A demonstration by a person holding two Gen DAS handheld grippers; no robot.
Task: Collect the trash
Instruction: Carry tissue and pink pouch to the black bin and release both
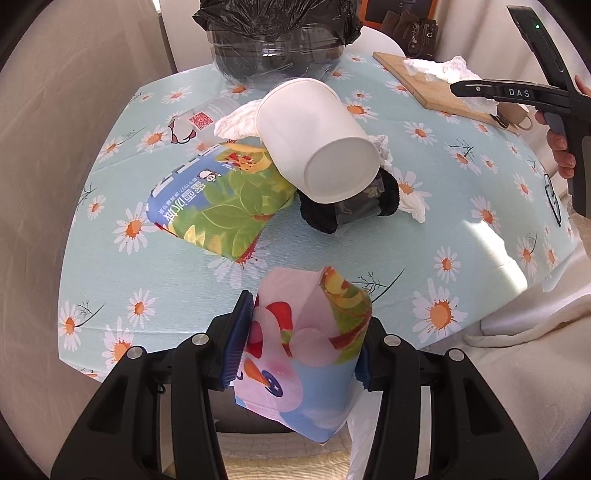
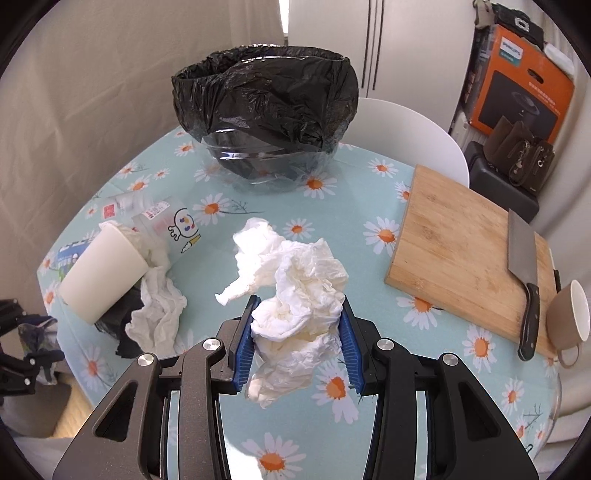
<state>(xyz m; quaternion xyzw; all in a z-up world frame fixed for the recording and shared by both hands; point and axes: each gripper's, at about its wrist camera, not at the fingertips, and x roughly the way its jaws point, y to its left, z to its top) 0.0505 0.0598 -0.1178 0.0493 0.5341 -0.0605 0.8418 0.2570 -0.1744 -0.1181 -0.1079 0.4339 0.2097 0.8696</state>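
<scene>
My left gripper [image 1: 306, 317] is shut on a colourful tissue packet [image 1: 306, 354], held above the near edge of the daisy tablecloth [image 1: 443, 229]. My right gripper [image 2: 299, 314] is shut on a crumpled white paper wad [image 2: 295, 288], lifted over the table. A clear bin lined with a black bag [image 2: 266, 110] stands at the far side, also seen as the bin [image 1: 277, 33] in the left wrist view. A white paper cup [image 1: 317, 140] lies tipped on black trash [image 1: 347, 210], beside a second tissue packet [image 1: 218, 206] and crumpled tissue [image 2: 159, 314].
A wooden cutting board [image 2: 461, 251] with a cleaver [image 2: 524, 266] lies at the right, a beige mug [image 2: 569, 317] beside it. A clear plastic cup [image 2: 173, 225] lies at the left. A white chair [image 2: 406, 125] and boxes stand behind the table.
</scene>
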